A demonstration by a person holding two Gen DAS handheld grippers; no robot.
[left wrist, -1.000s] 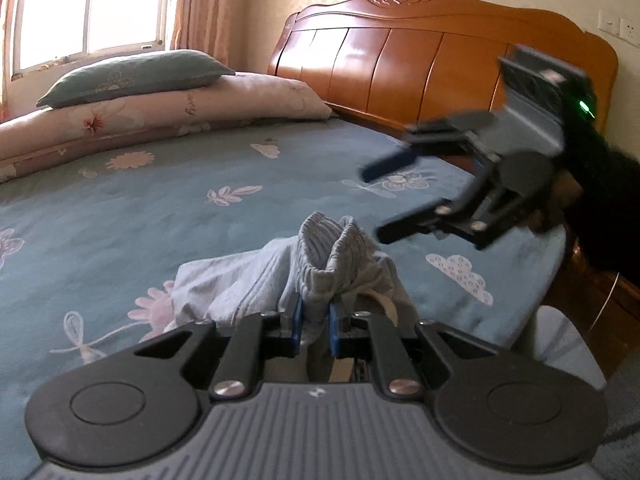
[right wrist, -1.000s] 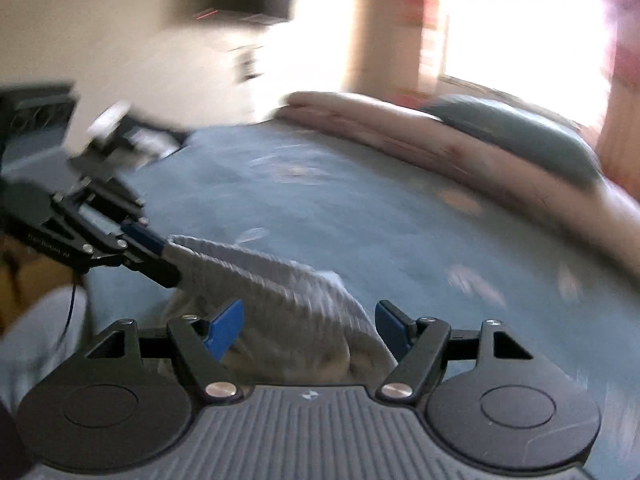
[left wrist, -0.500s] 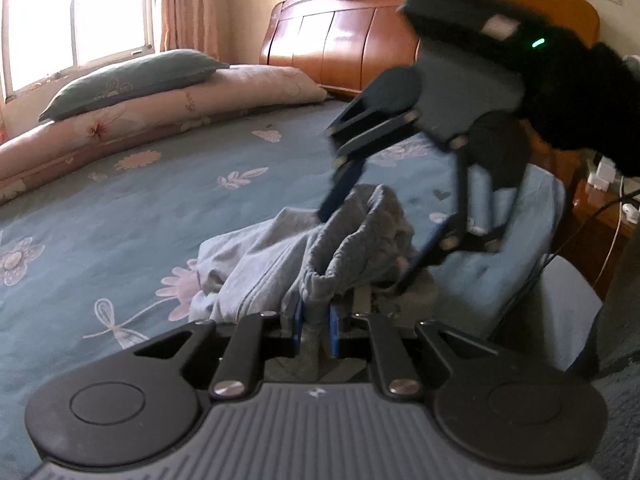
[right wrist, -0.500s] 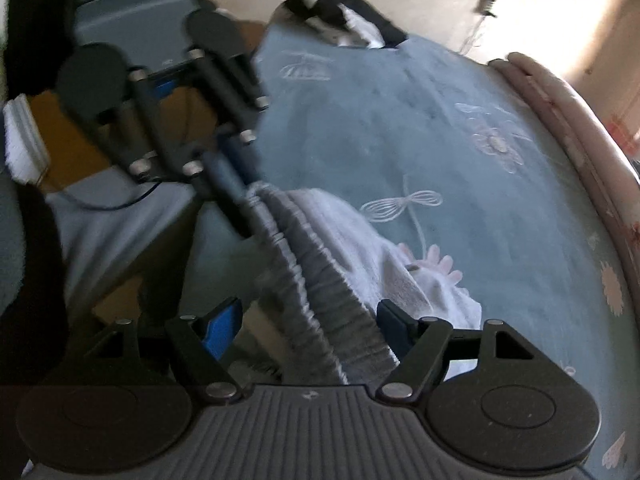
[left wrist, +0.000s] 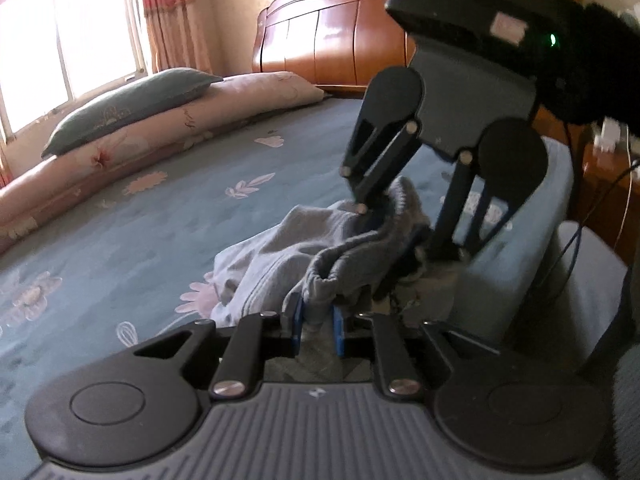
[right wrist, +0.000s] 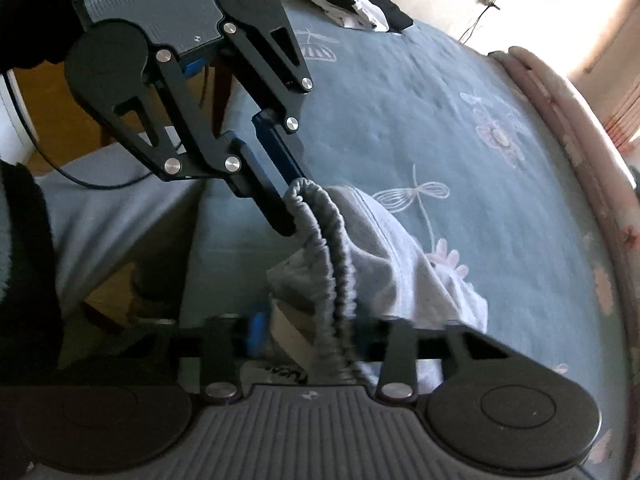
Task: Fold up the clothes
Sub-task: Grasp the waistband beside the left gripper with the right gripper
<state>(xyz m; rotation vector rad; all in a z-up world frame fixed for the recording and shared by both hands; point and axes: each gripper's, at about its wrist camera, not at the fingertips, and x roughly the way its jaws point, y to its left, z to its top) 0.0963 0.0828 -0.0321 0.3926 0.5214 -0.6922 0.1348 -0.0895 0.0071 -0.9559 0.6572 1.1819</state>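
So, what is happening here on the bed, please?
A person is handling a grey garment with an elastic waistband, which lies crumpled near the edge of a blue flowered bedsheet. The left tool has the waistband between its blue pads, and its jaws are opening slightly. The right tool has come in close beside it and its jaws are closing around the same waistband. No fold is made yet.

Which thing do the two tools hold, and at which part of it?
Both hold the grey garment by its elastic waistband: the left tool at one end while opening slightly, the right tool closing further along.
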